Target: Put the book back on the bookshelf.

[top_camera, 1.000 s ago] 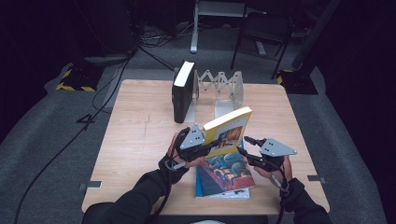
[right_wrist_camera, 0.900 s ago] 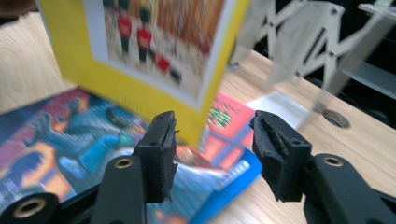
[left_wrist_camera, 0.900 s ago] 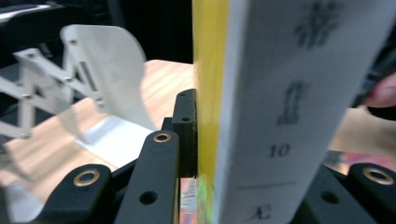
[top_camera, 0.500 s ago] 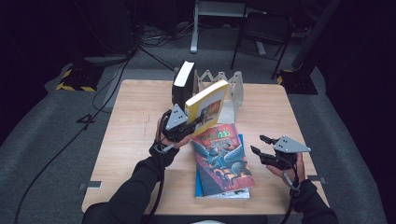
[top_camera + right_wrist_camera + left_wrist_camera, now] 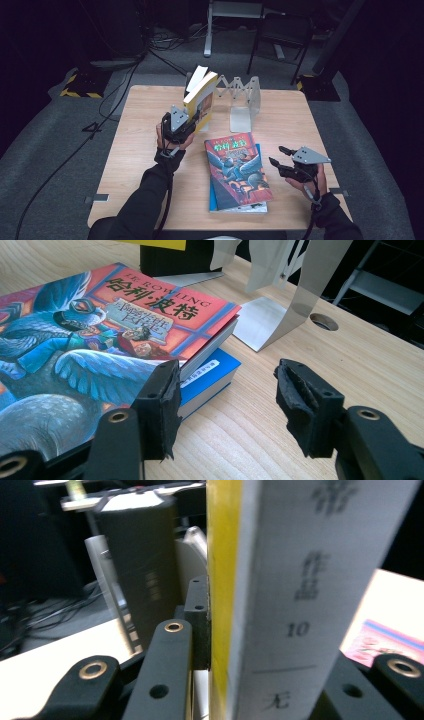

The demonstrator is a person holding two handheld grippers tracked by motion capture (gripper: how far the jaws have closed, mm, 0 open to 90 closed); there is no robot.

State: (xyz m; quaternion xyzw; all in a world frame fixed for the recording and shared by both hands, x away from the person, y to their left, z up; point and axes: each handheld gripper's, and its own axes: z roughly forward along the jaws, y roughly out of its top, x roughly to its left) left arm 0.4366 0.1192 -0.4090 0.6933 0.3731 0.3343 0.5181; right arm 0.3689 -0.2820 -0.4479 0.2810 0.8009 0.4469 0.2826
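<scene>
The wooden table point(image 5: 150, 150) is the biggest thing here, and a dark grey floor lies all around it.

Next comes a stack of two books lying flat near the front middle of the table. The top one is a picture book point(image 5: 237, 167) with a red top, a blue winged animal and yellow letters on its cover. Under it is a blue book point(image 5: 210, 377), and its edge sticks out at the side.

At the back of the table stands a metal book rack point(image 5: 242, 97) with a zigzag middle and a flat foot. A black book point(image 5: 140, 565) stands up at the left end of the rack.

The yellow book point(image 5: 200, 97) is up off the table, standing nearly straight, tipped a little. It is just in front of the black book and left of the rack. Its white pages face up and back.

The left gripper point(image 5: 182, 125) is squeezed tight on the bottom of the yellow book. In the left gripper view, one black jaw presses flat on the yellow cover and the other sits on the far side of the spine.

The right gripper point(image 5: 280, 157) is low over the table, just right of the stack. Its jaws are about half open and have just been opening wider. Nothing is between them, and the left jaw is near the corner of the stack.
</scene>
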